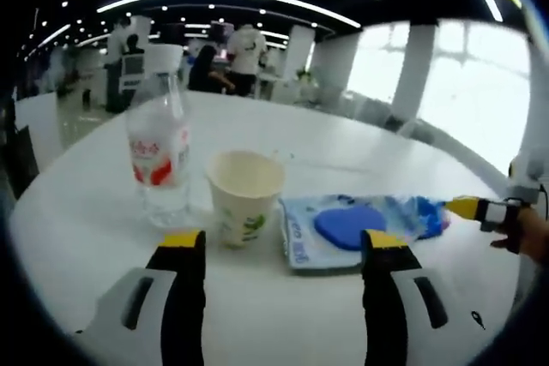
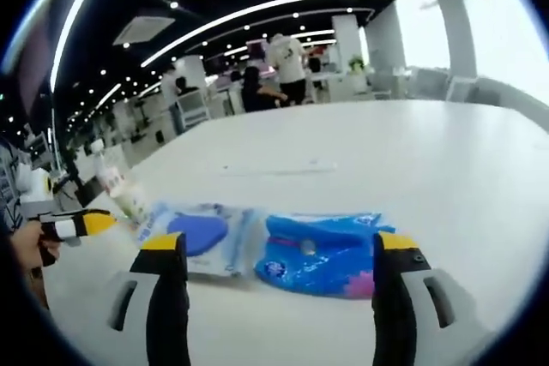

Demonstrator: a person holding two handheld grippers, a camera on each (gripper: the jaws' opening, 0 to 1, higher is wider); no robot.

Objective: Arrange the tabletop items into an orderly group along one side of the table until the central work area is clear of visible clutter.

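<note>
A clear water bottle (image 1: 159,156) with a red label stands on the white table (image 1: 77,212). Beside it, to the right, is a paper cup (image 1: 244,196). Right of the cup lies a pale packet with a blue oval (image 1: 343,229), and a bright blue packet (image 1: 425,213) lies past it. My left gripper (image 1: 283,244) hovers open in front of the cup and pale packet, holding nothing. My right gripper (image 2: 279,248) is open above the pale packet (image 2: 202,233) and the bright blue packet (image 2: 322,255). Its yellow-tipped fingers (image 1: 467,208) reach the bright blue packet's far end.
The round white table (image 2: 386,152) stretches bare beyond the items. The left gripper (image 2: 84,225) enters from the left, held by a hand. People and desks stand in the background (image 1: 232,57), and bright windows (image 1: 463,83) line the right.
</note>
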